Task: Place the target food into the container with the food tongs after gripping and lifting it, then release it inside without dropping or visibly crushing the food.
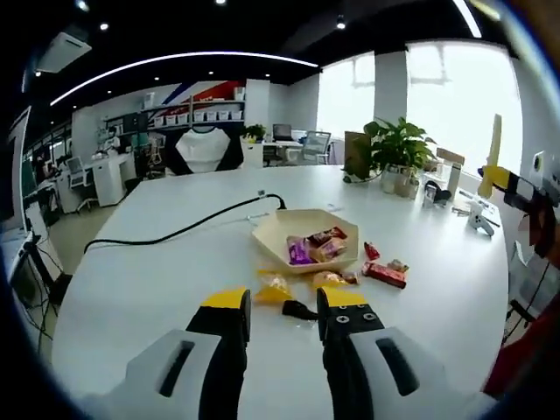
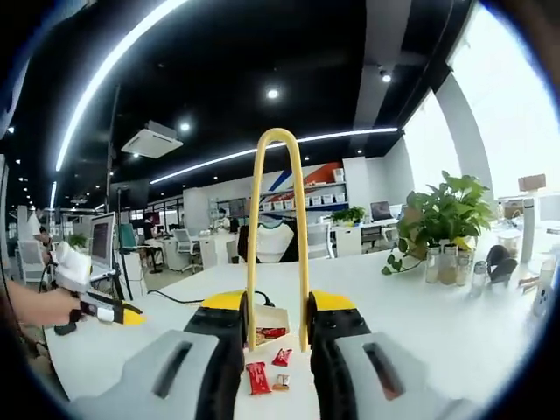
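Left gripper view low over white table (image 1: 157, 262), facing paper tray (image 1: 302, 241) at 12 o'clock, near, right gripper view higher, farther back, same tray (image 2: 269, 322), potted plant (image 1: 398, 144) shared at 2 o'clock.

Left gripper (image 1: 282, 317): 2 black jaws with yellow tips, parted, above a white table (image 1: 157, 280), holding nothing.
Bowl (image 1: 302, 238): beige, angular, mid-table, holding wrapped snacks, 1 purple (image 1: 299, 253).
Loose snacks right of bowl: red bar (image 1: 385, 275), small red packet (image 1: 372, 251).
Yellow packets (image 1: 275, 288) between bowl and jaws; a small black item (image 1: 298, 310) just beyond the jaw tips.
Black cable (image 1: 179, 231) runs left from bowl.
Plant (image 1: 396, 145) at far edge.
Right gripper (image 1: 500, 178) at right edge, holding yellow tongs (image 1: 495, 153) upright.
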The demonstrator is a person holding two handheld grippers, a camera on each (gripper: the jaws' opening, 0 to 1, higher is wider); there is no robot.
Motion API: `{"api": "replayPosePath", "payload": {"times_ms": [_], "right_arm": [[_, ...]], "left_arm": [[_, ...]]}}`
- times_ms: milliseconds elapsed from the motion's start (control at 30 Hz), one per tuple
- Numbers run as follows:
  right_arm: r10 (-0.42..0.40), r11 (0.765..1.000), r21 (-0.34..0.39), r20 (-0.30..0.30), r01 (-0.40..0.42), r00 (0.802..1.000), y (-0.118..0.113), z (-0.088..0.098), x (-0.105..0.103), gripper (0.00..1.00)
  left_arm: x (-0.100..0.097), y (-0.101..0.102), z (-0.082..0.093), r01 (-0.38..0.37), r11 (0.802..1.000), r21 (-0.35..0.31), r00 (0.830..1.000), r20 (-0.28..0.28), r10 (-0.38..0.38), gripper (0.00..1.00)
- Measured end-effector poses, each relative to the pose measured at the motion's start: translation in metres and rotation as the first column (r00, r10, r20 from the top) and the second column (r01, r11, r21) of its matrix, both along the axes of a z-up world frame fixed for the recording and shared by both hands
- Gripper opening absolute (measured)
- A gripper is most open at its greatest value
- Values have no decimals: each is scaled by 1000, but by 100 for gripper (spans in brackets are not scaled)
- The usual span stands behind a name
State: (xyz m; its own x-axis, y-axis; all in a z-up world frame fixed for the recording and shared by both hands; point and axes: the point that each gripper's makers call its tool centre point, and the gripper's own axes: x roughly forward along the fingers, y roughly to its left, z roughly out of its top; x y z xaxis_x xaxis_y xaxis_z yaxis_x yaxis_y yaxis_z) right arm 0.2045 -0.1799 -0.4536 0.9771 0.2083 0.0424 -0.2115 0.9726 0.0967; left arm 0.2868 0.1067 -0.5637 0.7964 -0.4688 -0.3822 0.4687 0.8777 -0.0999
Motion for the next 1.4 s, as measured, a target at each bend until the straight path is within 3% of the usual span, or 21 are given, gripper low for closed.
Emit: {"api": "replayPosePath", "payload": {"times_ms": [67, 100, 233, 333, 533, 667, 767, 833, 900, 1033, 1233, 1400], "right_arm": [[-4, 1000, -4, -3, 4, 1000, -3, -1, -2, 24], [-10, 1000, -1, -7, 10, 1000, -7, -2, -4, 24], [-29, 1000, 6, -8, 29, 1000, -15, -1, -9, 24], [-40, 999, 10, -8, 40, 999, -21, 0, -11, 24], [-49, 999, -6, -11, 49, 999, -30, 2, -18, 24], [-61, 998, 5, -10, 61, 998, -34, 3, -19, 23], [-70, 997, 16, -6, 70, 998, -36, 4, -20, 24], [-71, 997, 19, -7, 71, 997, -36, 5, -20, 24], [-74, 997, 17, -8, 74, 997, -38, 5, -19, 24], [-90, 995, 34, -11, 90, 996, -46, 4, -19, 24], [-103, 994, 34, -13, 103, 995, -51, 4, -18, 23], [-109, 993, 35, -15, 109, 994, -53, 3, -16, 23]], "left_arm": [[9, -3, -2, -5, 1000, -9, 1000, -3, 5, 33], [17, -5, -8, -10, 999, 40, 1000, -10, 10, 33], [35, -17, -14, 6, 995, 98, 1000, 3, -6, 33], [45, -24, -23, 21, 995, 93, 999, -30, -18, 34], [61, -28, -36, 52, 987, 152, 997, -66, -42, 33], [66, -30, -44, 50, 988, 147, 995, -89, -37, 40], [68, -34, -59, 59, 978, 198, 992, -125, -34, 42], [71, -39, -64, 64, 979, 191, 990, -133, -39, 43], [73, -38, -74, 63, 971, 229, 986, -164, -25, 42], [78, -39, -82, 62, 958, 281, 988, -151, -20, 41], [84, -34, -98, 30, 959, 282, 982, -188, 25, 37], [90, -35, -104, 25, 956, 292, 982, -185, 31, 35]]}}
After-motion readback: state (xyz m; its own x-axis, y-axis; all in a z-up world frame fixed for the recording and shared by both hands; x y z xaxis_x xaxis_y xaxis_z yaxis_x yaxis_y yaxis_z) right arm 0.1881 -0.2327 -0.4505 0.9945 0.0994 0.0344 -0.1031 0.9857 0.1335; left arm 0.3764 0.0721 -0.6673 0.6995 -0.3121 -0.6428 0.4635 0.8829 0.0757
